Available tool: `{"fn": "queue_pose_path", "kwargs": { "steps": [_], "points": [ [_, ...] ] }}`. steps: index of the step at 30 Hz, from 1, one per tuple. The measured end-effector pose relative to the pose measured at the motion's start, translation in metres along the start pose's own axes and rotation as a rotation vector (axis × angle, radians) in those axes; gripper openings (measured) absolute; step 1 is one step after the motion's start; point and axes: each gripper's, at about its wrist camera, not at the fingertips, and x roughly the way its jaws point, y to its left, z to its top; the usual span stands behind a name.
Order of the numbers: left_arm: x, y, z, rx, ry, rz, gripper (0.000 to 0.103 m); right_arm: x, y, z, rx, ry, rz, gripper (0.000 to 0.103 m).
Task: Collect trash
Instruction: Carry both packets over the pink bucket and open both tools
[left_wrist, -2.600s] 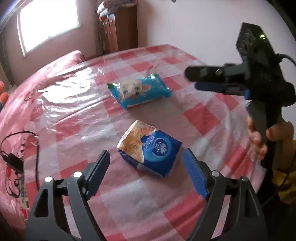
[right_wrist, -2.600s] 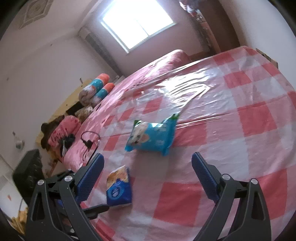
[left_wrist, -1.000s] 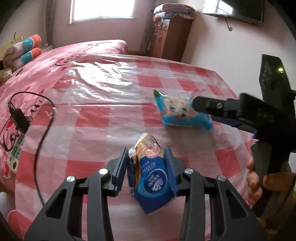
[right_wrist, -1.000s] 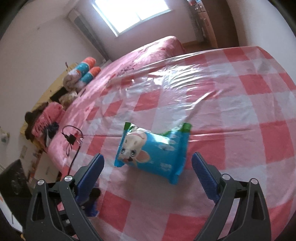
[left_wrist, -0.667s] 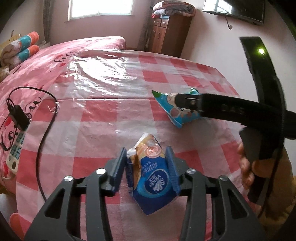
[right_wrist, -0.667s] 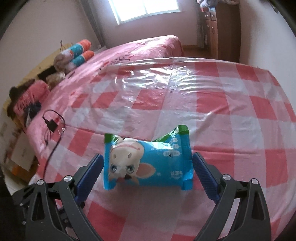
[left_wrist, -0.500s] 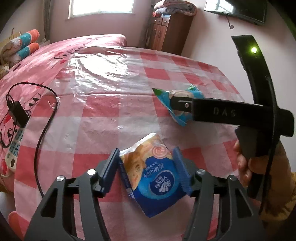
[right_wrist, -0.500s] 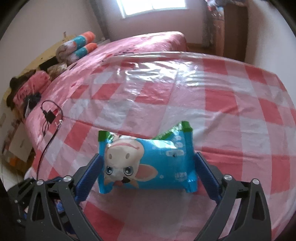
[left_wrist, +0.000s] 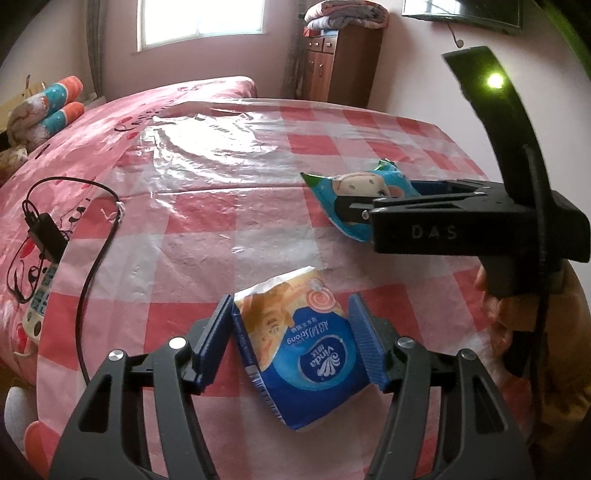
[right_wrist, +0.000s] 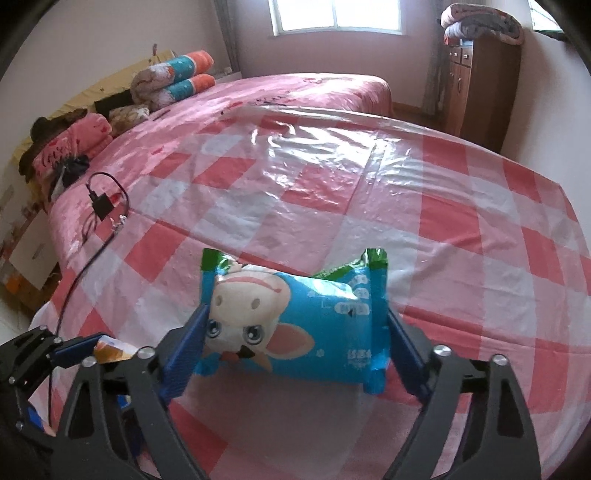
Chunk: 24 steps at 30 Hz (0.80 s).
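Right wrist view: right tongs (right_wrist: 295, 339) are closing, now pinching the blue wipes pack (right_wrist: 295, 325) end to end. Left tongs (left_wrist: 291, 339) are easing wider around the tissue pack (left_wrist: 299, 347); contact unclear. Both packs are staying on the checked cloth (left_wrist: 221, 221).

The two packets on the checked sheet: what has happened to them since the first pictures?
The left gripper closed around the tissue pack, then its jaws eased wider. The right gripper moved in on the blue cartoon packet, jaws just closing onto its ends. The cable and remote stayed put.
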Motion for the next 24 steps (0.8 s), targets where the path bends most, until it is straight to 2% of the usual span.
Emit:
{"fn": "queue_pose_path", "kwargs": {
  "steps": [3,9,16,24],
  "points": [
    [-0.001,0.001,0.0,-0.009,-0.002,-0.003,0.054,-0.004,0.006,-0.003,-0.035,-0.019,-0.018,0.075],
    [-0.003,0.007,-0.001,-0.042,-0.002,-0.03,0.047,-0.01,0.004,-0.006,-0.006,-0.033,-0.019,0.073],
    [-0.007,0.015,-0.001,-0.084,-0.013,-0.073,0.042,-0.025,-0.007,-0.018,0.085,-0.064,0.015,0.072],
    [-0.013,0.022,-0.005,-0.111,-0.025,-0.106,0.038,-0.043,-0.002,-0.031,0.111,-0.083,0.048,0.072]
  ]
}}
